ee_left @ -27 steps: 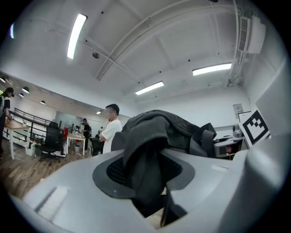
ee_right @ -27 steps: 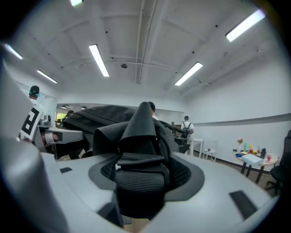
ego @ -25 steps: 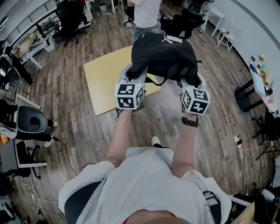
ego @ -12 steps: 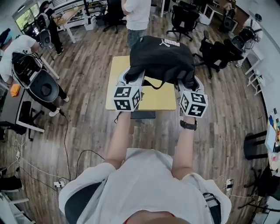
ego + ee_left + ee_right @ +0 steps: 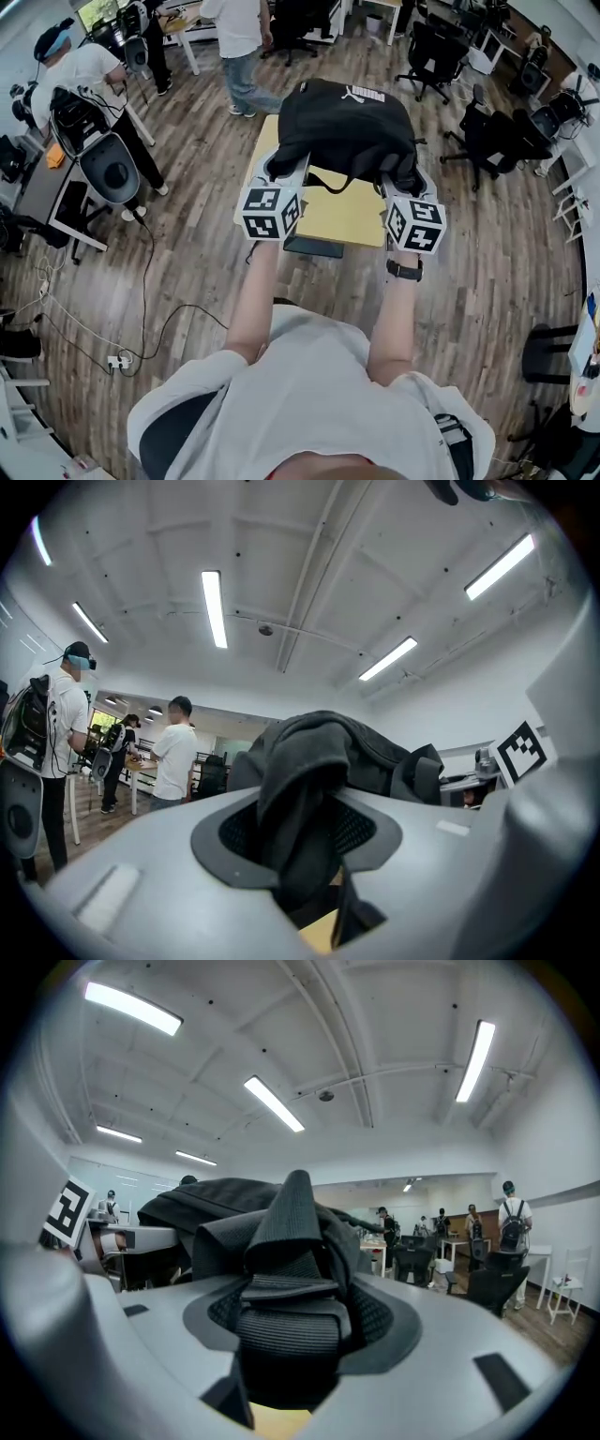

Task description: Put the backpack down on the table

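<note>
Your left gripper [image 5: 284,167] has its jaws clamped on a fold of black fabric [image 5: 302,789] belonging to the black Puma backpack [image 5: 349,122]. In the head view its tips are buried under the bag. The backpack hangs between both grippers over the yellow table [image 5: 342,217] and hides the table's far half; contact with the top cannot be judged. Your right gripper [image 5: 401,178] is closed on a webbing strap [image 5: 286,1321], which covers its jaw tips.
</note>
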A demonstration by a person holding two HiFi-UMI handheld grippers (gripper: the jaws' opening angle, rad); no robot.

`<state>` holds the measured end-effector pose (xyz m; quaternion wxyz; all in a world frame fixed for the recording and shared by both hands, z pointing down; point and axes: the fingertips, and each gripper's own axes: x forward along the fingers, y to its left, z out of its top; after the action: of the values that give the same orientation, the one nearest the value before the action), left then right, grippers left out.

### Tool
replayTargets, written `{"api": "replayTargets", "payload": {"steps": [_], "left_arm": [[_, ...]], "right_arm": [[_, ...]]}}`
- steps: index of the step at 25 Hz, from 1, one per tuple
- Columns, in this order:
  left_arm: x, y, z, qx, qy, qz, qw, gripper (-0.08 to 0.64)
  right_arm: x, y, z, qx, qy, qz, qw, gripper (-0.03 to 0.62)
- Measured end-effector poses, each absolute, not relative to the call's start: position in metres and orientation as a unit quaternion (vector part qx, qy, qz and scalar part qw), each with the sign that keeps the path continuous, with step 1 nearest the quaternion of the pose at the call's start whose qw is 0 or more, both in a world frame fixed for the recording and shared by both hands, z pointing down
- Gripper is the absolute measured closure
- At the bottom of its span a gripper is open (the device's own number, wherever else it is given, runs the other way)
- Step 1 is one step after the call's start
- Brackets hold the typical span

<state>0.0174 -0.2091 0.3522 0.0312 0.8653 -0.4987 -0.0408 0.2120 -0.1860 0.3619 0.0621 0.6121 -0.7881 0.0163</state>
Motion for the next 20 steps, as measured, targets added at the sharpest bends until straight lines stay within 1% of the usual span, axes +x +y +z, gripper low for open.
{"api": "replayTargets", "payload": {"steps": [8,14,20], "left_arm": [[0.008,-0.241,0.359,0.851,-0.523,-0.044,0.032,0.41],[0.01,-0.3,0.364,0.853,-0.516,-0.063,0.051,0.41],[-0.007,-0.35,0.359,0.852,-0.515,-0.074,0.053,0.41]], "right_arm": [[0.203,-0.227,0.374,0.584,-0.809,0.024,0.058,0.342],[0.206,-0.281,0.367,0.583,-0.809,0.025,0.073,0.342],[0.188,-0.321,0.367,0.584,-0.808,0.027,0.072,0.342]]}}
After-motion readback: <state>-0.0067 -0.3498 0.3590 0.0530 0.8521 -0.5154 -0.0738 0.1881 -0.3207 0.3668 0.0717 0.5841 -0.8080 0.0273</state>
